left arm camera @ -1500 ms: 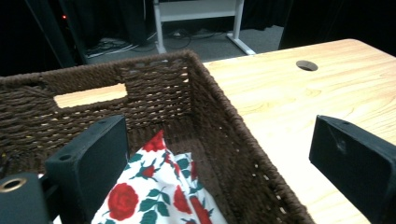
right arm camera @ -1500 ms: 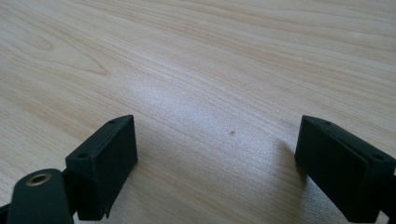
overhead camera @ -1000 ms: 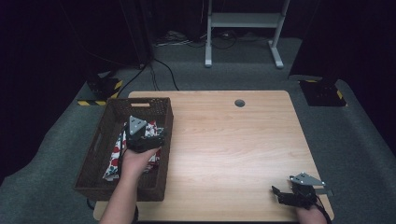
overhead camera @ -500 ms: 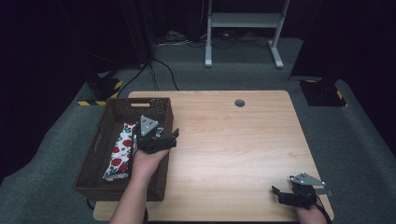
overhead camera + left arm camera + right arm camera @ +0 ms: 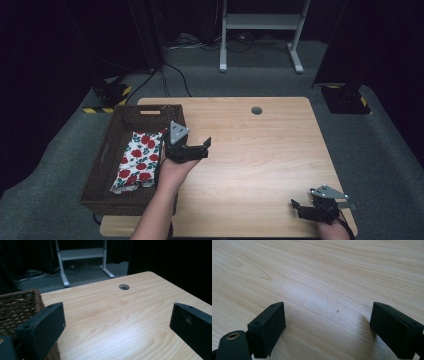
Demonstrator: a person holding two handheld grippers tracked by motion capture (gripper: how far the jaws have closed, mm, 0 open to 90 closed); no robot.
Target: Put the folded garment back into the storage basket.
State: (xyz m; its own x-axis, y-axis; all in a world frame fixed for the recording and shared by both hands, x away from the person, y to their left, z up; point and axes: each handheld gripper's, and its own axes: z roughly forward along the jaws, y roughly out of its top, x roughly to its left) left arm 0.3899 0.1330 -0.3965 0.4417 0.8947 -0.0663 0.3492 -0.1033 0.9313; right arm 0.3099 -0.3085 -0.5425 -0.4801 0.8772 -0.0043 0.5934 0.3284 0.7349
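High view: the left gripper [image 5: 197, 148] hangs with its jaws spread wide and nothing between them, just above the table [image 5: 260, 150] beside the right wall of the wicker basket [image 5: 100, 160]. A second ago it was down inside that basket, over the folded cloth with red flowers [image 5: 135, 160]; half a second ago it was lifting over the right rim; now it has swung right and is clear of the basket. The cloth lies flat on the basket floor, towards the middle and right, apart from both grippers. This suggests that the cloth has been dropped off and let go, so putting it in the basket looks done, and the hand is pulling back to the open table.

The left gripper view agrees: two black jaws stand far apart, bare wood lies ahead, a corner of the basket sits at the near left, and the round cable hole [image 5: 124, 286] is at the far side.

The right gripper [image 5: 302, 209] rests at the near right corner of the table, where it was a second ago, jaws open and empty over bare wood in its own view. Beyond the table, grey carpet and a white metal stand [image 5: 260, 30] sit in the dark.
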